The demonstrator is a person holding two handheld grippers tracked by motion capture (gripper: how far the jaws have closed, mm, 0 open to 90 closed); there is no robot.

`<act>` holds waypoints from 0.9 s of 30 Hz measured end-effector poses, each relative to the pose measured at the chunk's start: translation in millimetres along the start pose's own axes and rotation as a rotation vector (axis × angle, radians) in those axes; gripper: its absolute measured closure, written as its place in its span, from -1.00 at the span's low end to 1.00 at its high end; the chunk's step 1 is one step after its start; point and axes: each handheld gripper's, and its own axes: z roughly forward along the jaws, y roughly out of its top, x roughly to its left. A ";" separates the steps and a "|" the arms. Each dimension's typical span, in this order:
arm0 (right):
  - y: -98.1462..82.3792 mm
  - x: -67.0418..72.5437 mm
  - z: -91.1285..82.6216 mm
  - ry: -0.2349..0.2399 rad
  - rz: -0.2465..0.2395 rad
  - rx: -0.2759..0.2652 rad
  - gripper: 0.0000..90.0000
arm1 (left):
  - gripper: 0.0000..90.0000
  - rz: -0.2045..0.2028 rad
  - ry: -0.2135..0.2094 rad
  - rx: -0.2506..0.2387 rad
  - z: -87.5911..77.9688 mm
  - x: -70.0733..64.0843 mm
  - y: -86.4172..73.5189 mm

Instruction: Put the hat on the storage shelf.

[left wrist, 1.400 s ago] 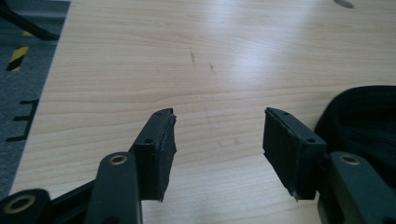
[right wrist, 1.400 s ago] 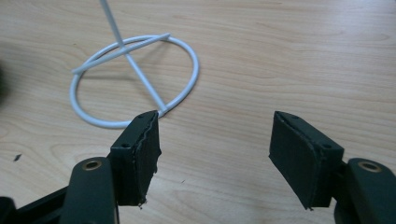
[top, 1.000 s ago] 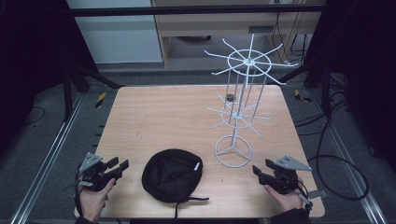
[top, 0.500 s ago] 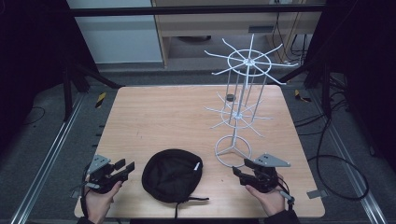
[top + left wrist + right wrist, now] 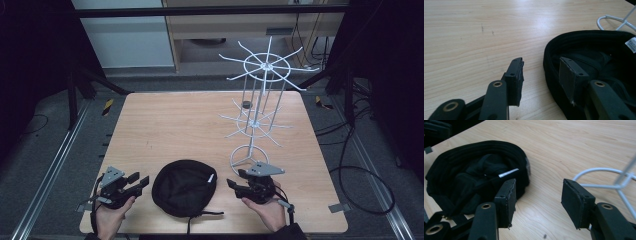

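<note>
You are bringing both open claws, left claw (image 5: pixel 141 181) and right claw (image 5: pixel 235 186) narrowing on nothing, toward the black cap (image 5: pixel 184 187) lying upside-down between them on the table (image 5: pixel 175 125), risking snagging the wire rack (image 5: pixel 257 125) behind it.

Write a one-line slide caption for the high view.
Two hand-held grippers, left gripper and right gripper, flank an upturned black cap on a wooden table beside a white wire rack.

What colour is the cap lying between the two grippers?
Black, with a small white label inside; the cap shows best in the right gripper view.
</note>
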 end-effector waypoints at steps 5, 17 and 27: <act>9.2 11.3 14.6 0.028 -0.025 0.010 0.03 | 0.20 0.013 -0.016 0.031 4.1 -6.1 -1.2; 25.6 14.7 43.3 0.016 -0.015 0.026 0.04 | 0.20 0.032 -0.025 0.108 14.4 -14.9 -4.0; 27.3 19.5 70.4 0.020 -0.025 0.081 0.04 | 0.28 0.041 -0.036 0.196 25.8 -17.8 -9.6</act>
